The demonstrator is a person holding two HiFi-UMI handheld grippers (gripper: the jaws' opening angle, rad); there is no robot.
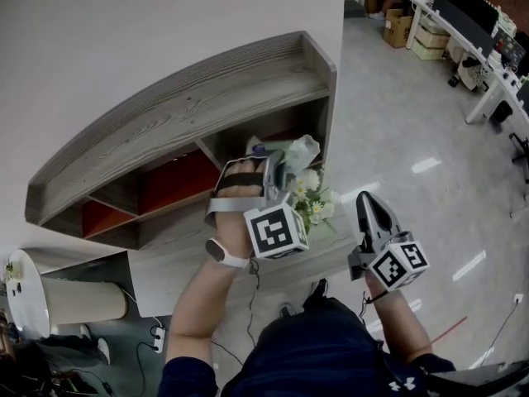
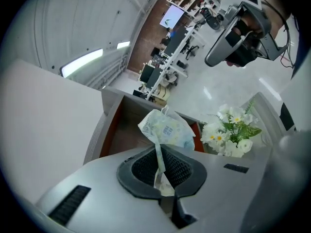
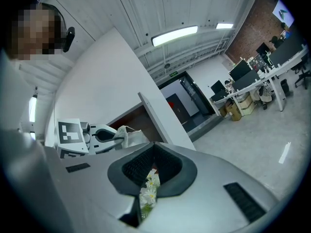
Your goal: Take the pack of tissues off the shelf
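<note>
The pack of tissues (image 1: pixel 299 150), pale with a crumpled wrapper, hangs in the air in front of the grey wooden shelf (image 1: pixel 207 98). My left gripper (image 1: pixel 277 168) is shut on the pack's thin edge; in the left gripper view the pack (image 2: pixel 167 130) sticks up past the gripper (image 2: pixel 160 165) before a red-backed compartment (image 2: pixel 114 130). My right gripper (image 1: pixel 368 201) hovers to the right over the floor, jaws together and holding nothing. The right gripper view shows the left gripper (image 3: pixel 104 135) with the pack (image 3: pixel 124 135), beyond my right gripper (image 3: pixel 148 178).
A bunch of white flowers (image 1: pixel 316 197) stands on the shelf's lower ledge just right of the pack. Desks with monitors (image 1: pixel 471 15) and cardboard boxes (image 1: pixel 398 28) line the far right. A white round stand (image 1: pixel 25 296) and a power strip (image 1: pixel 157 337) are at lower left.
</note>
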